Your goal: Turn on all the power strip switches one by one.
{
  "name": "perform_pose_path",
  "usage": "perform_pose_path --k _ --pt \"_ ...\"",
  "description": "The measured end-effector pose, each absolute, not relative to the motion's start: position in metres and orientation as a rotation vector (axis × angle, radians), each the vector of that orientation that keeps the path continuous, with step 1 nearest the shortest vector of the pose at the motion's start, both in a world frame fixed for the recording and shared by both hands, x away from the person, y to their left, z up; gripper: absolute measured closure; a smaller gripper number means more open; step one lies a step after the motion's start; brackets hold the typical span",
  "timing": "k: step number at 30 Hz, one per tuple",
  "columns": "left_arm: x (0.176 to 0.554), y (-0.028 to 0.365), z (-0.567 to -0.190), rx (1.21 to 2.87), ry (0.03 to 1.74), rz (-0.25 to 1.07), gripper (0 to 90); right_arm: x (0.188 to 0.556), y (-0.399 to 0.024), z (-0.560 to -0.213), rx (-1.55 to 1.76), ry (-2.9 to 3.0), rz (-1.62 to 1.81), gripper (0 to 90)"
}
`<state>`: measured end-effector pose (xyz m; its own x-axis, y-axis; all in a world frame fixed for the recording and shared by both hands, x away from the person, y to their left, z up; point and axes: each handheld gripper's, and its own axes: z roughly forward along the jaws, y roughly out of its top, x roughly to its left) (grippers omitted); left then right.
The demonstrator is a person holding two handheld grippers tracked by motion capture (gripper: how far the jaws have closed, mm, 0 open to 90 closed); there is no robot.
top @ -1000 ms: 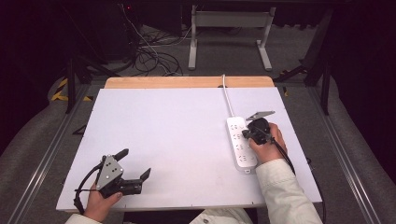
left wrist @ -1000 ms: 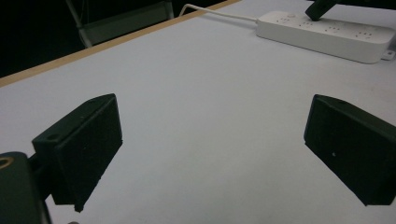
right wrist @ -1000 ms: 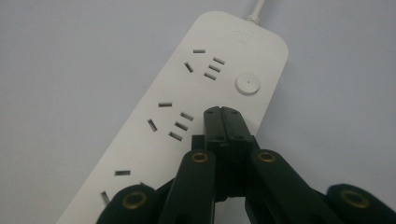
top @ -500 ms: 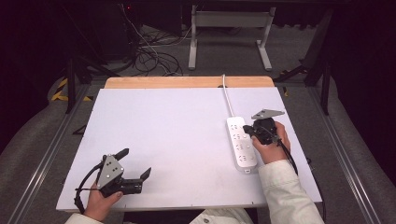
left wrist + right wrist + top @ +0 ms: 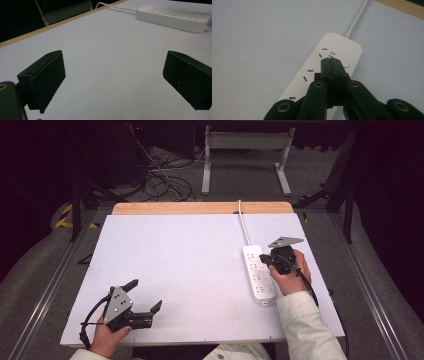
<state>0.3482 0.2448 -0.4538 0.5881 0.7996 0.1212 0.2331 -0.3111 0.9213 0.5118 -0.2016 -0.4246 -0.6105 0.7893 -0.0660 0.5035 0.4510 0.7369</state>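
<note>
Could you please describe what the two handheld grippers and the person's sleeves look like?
Both the left gripper and the right gripper are black, each with a grey three-cornered plate on top and a trailing black cable. The right gripper's linkage shows brass-coloured pivot rings. The right sleeve is off-white.

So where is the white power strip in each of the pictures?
High view: power strip at right, under the right gripper.
Left gripper view: top right corner.
Right gripper view: middle, behind the shut jaws.
Shared landmark: its white cord, running to the table's far wooden edge.
</note>
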Motion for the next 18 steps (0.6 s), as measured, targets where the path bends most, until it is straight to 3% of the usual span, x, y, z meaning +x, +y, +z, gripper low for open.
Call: perform_pose_path --k 18 --pt "0.351 0.246 -0.455 1.843 0.852 0.727 4.7 0.538 -0.199 -0.432 1.122 2.286 0.974 90.0"
